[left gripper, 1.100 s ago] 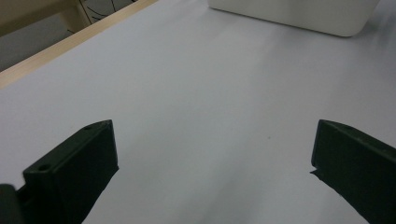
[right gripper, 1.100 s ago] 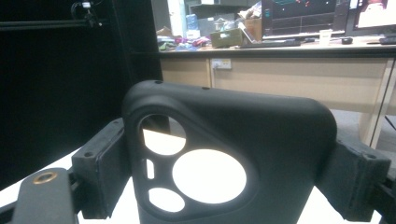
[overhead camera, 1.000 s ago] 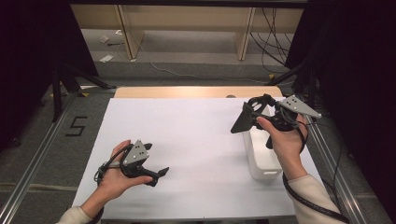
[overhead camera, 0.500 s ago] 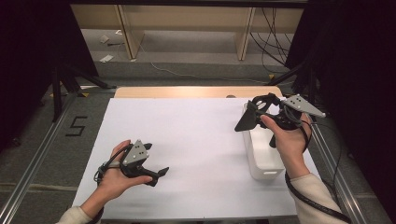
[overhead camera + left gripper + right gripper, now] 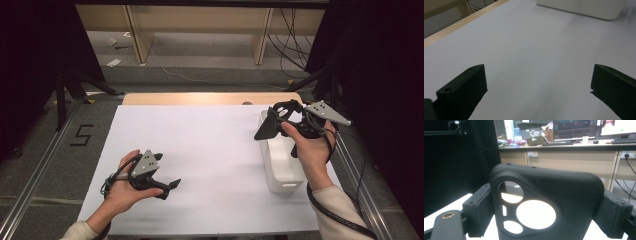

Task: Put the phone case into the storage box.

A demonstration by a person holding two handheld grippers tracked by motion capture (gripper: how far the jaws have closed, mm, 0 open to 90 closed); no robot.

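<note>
Little has been altered since the earlier frames: the black moulded plastic phone case with round camera cut-outs (image 5: 544, 205) is still held aloft, shifted only slightly, so the carry is judged unfinished. It is clamped across its width between the fingers (image 5: 477, 210) of the right gripper (image 5: 272, 125), above the white rectangular plastic bin (image 5: 282, 165) on the bench (image 5: 200, 140). The left gripper (image 5: 167, 186) rests low over the white surface, spread wide and empty.
</note>
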